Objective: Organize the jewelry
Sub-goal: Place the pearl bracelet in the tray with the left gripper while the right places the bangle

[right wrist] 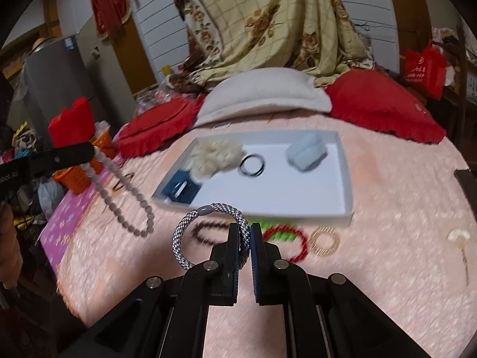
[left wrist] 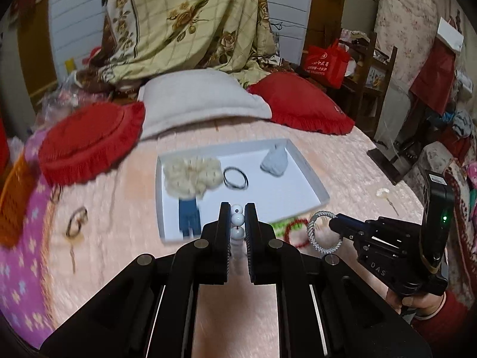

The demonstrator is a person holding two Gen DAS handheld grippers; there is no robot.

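Holding: both grippers are closed on jewelry above a pink bedspread.
Left gripper: its fingers are nearly together, pinched on a string of pale beads; in the right wrist view the rest of that strand hangs from the fingers in a long loop clear of the bed.
Right gripper: fingers almost shut, clamping one side of a silver-grey braided band; the ring stands out to the left of the fingers, off the bedspread. In the left wrist view the same band hangs from its tip.
Hand: a hand in a red sleeve grips the right tool's handle.
White tray: lies on the bed beyond both grippers, holding a cream fluffy scrunchie, a blue clip just under it, thin black hair ties in the middle, and a pale blue-grey piece at the far right.
Loose on the bed, near the tray's front edge: a dark beaded bracelet, a green piece partly under a red beaded bracelet, and a gold ring-shaped piece beside them.
Farther right: a pale shell-like hairpin, well apart.
Left of the tray: a brownish ring-shaped item, blurred.
Head of bed: two red pillows flank a cream one.
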